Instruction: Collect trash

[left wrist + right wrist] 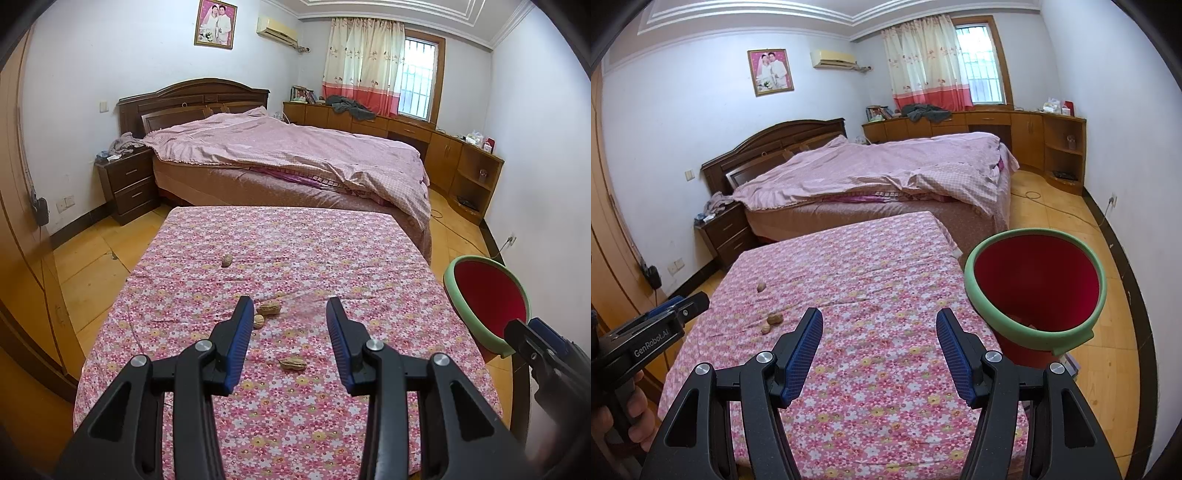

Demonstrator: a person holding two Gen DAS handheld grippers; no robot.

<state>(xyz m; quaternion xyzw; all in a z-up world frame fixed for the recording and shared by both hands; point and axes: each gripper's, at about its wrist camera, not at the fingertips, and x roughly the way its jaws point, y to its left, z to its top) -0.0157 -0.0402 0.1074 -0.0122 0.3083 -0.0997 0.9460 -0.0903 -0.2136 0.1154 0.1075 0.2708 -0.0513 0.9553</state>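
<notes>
Several peanut shells lie on the floral tablecloth (pixel 295 424). In the left wrist view one shell (pixel 293 363) lies between my fingers, two shells (pixel 269 307) (pixel 258 321) lie by my left fingertip, and one (pixel 226 260) lies farther back. My left gripper (pixel 290 308) is open and empty above the cloth. My right gripper (pixel 881 321) is open and empty above the table's right part. A red bin with a green rim (pixel 1034 288) stands off the table's right edge; it also shows in the left wrist view (pixel 487 299). Shells show in the right wrist view (pixel 774 318) (pixel 761 287).
A bed with a pink quilt (pixel 295 155) stands just beyond the table. A dark nightstand (pixel 127 184) is at the left, wooden cabinets (pixel 461 162) along the right wall. Wood floor (pixel 1108 362) surrounds the table. The other gripper shows at the left edge (pixel 646 332).
</notes>
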